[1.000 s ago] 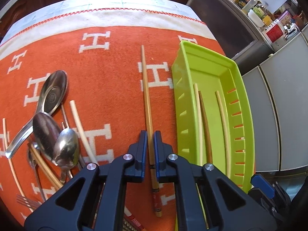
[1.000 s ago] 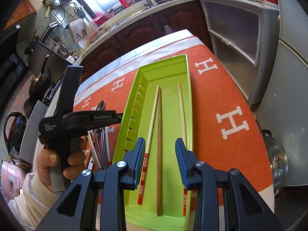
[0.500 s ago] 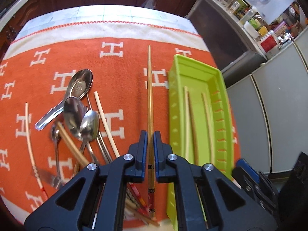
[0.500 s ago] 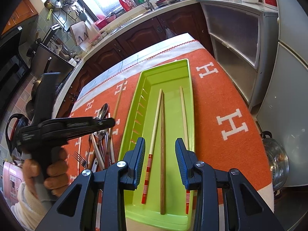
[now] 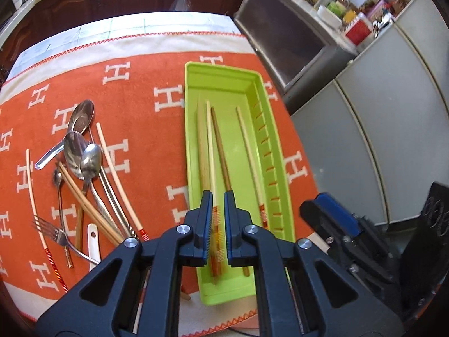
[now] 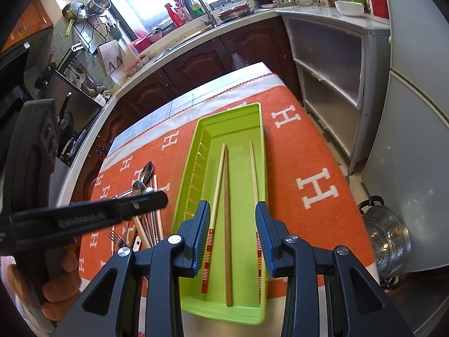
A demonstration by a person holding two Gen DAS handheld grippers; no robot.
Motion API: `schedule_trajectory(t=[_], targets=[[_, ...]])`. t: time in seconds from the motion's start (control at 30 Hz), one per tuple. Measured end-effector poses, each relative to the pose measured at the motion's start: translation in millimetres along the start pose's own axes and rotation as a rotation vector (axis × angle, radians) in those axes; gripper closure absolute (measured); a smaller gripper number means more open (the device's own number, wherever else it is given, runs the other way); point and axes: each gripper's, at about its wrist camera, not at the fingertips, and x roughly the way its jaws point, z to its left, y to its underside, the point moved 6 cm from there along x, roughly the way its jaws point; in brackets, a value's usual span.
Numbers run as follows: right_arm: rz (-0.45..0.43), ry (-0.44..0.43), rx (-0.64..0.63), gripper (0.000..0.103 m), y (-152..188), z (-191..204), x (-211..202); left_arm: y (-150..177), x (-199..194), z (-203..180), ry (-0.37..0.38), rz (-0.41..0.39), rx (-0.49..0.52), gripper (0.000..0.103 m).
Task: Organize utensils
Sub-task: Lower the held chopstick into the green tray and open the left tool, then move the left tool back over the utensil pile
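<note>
Left wrist view: the left gripper (image 5: 218, 221) hangs over the near end of the green tray (image 5: 276, 151), its fingers slightly apart and gripping nothing, with a blurred tan chopstick (image 5: 202, 151) running toward 12 o'clock inside the tray, and loose spoons (image 5: 84, 151) on the orange cloth (image 5: 146, 129) at 9 o'clock. Right wrist view: the right gripper (image 6: 232, 236) is spread wide and empty above the same tray (image 6: 196, 151), three chopsticks (image 6: 226, 196) lying lengthwise between its fingers toward 12 o'clock, and the left gripper (image 6: 118, 210) is at 9 o'clock.

A long lime-green tray (image 5: 193, 151) lies on the orange cloth, holding chopsticks (image 5: 221, 151) lengthwise, seemingly four, one blurred. Left of it, well apart, spoons (image 5: 84, 151), a fork (image 5: 53, 231) and loose chopsticks (image 5: 118, 178) lie heaped.
</note>
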Motion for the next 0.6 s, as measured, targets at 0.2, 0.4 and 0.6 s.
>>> schedule_trajectory(t=[0.2, 0.4, 0.6], targets=[[0.02, -0.001, -0.027, 0.069, 6, 8, -4, 15, -17, 27, -0.07, -0.04, -0.021, 0.097], [0.028, -0.011, -0.084, 0.069, 8, 33, -7, 36, -45, 81, -0.147, -0.081, -0.098, 0.096], [0.051, -0.011, -0.144, 0.068, 13, 60, -5, 62, -68, 138, -0.216, -0.105, -0.193, 0.095]])
